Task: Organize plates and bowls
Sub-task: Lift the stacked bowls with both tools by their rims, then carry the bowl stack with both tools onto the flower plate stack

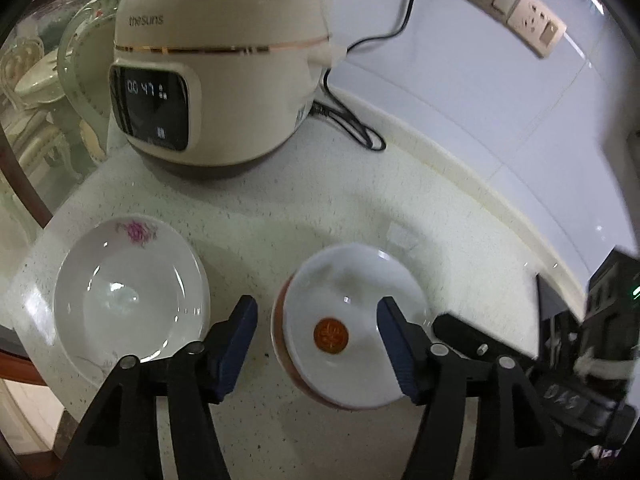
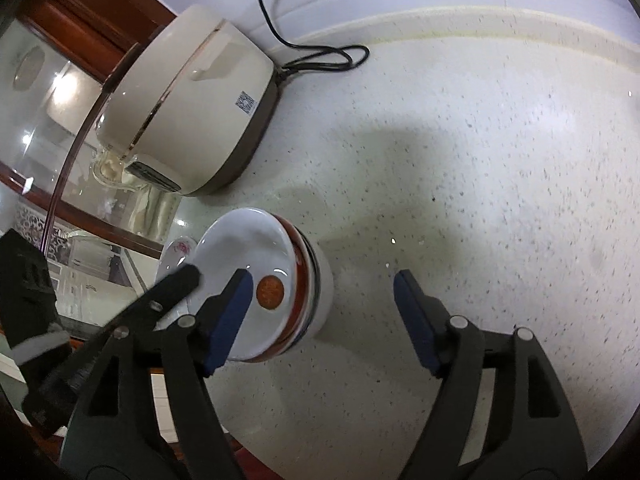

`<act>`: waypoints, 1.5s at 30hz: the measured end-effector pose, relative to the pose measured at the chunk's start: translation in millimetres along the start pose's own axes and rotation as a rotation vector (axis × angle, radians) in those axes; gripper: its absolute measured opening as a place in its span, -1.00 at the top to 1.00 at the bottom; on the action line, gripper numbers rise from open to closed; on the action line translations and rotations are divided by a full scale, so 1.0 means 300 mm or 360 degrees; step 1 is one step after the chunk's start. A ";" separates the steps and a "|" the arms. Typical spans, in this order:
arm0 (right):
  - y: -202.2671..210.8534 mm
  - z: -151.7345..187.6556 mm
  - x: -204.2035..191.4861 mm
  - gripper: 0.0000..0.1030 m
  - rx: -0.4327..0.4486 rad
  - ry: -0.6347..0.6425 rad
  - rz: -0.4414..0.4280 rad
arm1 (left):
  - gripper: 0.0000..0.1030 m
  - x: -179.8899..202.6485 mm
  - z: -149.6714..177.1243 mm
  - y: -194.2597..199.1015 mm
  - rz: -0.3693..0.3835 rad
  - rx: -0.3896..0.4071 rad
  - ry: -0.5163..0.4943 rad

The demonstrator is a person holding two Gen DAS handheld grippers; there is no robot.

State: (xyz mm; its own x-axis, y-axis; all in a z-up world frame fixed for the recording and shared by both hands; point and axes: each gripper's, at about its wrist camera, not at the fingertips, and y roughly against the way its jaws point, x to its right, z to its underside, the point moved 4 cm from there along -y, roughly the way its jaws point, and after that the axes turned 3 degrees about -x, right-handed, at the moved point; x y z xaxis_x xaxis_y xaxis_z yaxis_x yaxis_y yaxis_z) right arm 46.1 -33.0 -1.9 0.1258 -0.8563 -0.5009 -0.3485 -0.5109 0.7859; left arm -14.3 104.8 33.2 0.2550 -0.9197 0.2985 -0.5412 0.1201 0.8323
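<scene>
Both jaws stand open, gripping nothing. Glazed bowl (image 1: pixel 348 328) and plate (image 1: pixel 128 292) look rigid, slippery, breakable: pinch each at its rim.

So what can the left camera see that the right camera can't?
Only the left wrist view shows the cooker's screen, the wall sockets and nearly all of the flowered plate; in the right wrist view only that plate's edge peeks out. Only the right wrist view shows the sticker on the cooker's side and the bare counter to the right. Both show the rice cooker, its black cord and the stacked bowls with the orange dot. Both grippers, left and right, are open.
</scene>
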 end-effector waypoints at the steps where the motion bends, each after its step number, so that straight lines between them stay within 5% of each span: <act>1: -0.004 0.000 0.004 -0.48 -0.0009 -0.0013 -0.0011 | -0.37 -0.006 -0.012 -0.002 0.0024 -0.0004 0.0022; 5: -0.026 0.011 0.005 -0.55 -0.0067 -0.0054 -0.0075 | -0.45 -0.049 -0.053 -0.078 0.0197 -0.0159 0.0172; 11: -0.089 0.048 -0.006 -0.55 -0.0196 -0.0042 -0.0101 | -0.45 -0.064 -0.073 -0.174 0.0275 -0.0304 0.0204; 27: -0.242 0.070 -0.016 -0.53 -0.0387 -0.0081 -0.0118 | -0.45 -0.033 -0.054 -0.287 0.0162 -0.0393 0.0019; 32: -0.255 0.067 -0.030 -0.05 -0.0375 -0.0061 -0.0178 | -0.44 -0.022 -0.026 -0.310 0.0159 -0.0426 -0.0026; 45: -0.251 0.072 -0.004 0.07 -0.0374 -0.0124 -0.0206 | -0.26 0.016 0.001 -0.297 0.0130 -0.0416 -0.0076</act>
State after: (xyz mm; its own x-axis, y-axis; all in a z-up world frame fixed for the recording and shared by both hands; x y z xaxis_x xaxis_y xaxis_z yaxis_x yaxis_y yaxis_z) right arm 52.1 8.0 -68.3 0.0806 -0.7789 -0.6219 -0.1081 -0.6271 0.7714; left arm 34.9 89.5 -39.8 0.1777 -0.9188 0.3524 -0.3317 0.2812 0.9005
